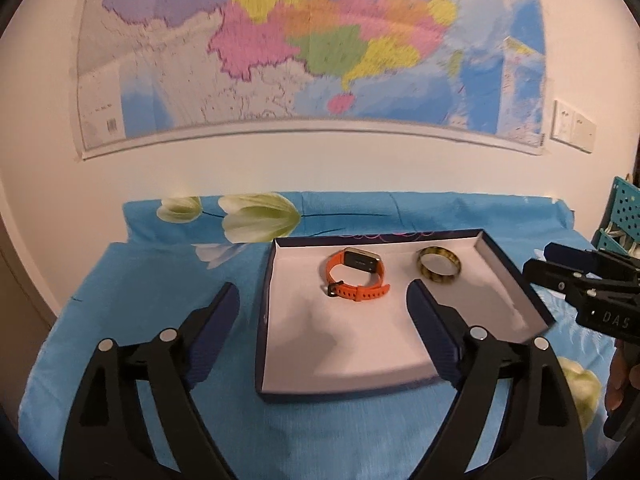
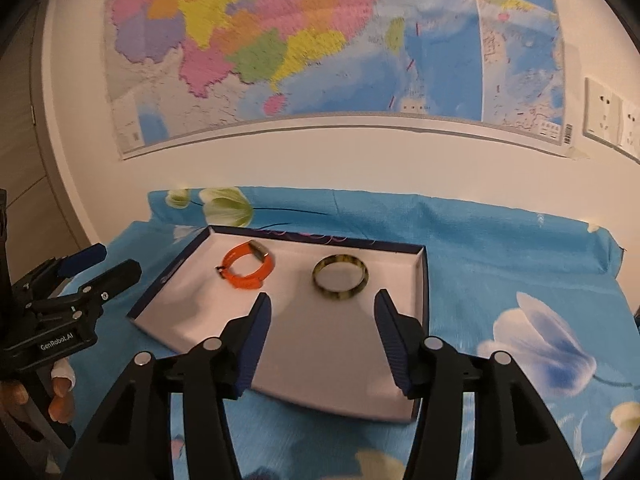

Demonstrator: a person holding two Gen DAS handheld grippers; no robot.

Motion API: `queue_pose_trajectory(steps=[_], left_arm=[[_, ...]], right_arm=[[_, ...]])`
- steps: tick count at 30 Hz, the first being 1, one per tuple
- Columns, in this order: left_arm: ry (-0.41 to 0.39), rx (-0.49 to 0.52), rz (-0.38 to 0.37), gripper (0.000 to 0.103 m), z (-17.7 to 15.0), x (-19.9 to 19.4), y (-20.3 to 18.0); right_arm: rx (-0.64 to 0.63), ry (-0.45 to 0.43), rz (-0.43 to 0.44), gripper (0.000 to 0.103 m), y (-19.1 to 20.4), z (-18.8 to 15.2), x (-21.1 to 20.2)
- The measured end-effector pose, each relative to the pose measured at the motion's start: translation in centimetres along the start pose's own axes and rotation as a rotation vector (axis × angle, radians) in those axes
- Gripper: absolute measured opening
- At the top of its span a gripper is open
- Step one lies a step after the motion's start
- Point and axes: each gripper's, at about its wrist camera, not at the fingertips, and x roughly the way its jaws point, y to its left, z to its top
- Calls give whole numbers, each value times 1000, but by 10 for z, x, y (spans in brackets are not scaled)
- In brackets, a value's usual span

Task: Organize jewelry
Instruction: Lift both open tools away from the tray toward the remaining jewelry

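Note:
A dark blue box (image 1: 264, 320) with a white inside lies on the blue flowered cloth; it also shows in the right wrist view (image 2: 422, 320). In it lie an orange watch (image 1: 356, 276) at the left and a yellow-brown mottled bangle (image 1: 439, 269) at the right. The watch (image 2: 248, 266) and the bangle (image 2: 340, 278) also show in the right wrist view. My left gripper (image 1: 323, 292) is open and empty above the box's near half. My right gripper (image 2: 323, 300) is open and empty just short of the bangle. Each gripper shows at the edge of the other's view.
A blue flowered cloth (image 1: 160, 300) covers the table up to the white wall. A large map (image 1: 300, 52) hangs on the wall. A teal perforated rack (image 1: 624, 216) stands at the far right. Wall sockets (image 2: 608, 116) sit at the right.

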Motion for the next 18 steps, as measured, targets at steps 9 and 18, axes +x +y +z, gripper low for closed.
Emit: queue_pose_trajectory(steps=[9,18], left_arm=[[-56,29,2,91,-26,-47,-6],[-31,41,-36,91,-59,-73,-9]], right_arm=[[-29,-18,-12,58,12,-38,-39],[-20,22,9,58,16,-74,-59]])
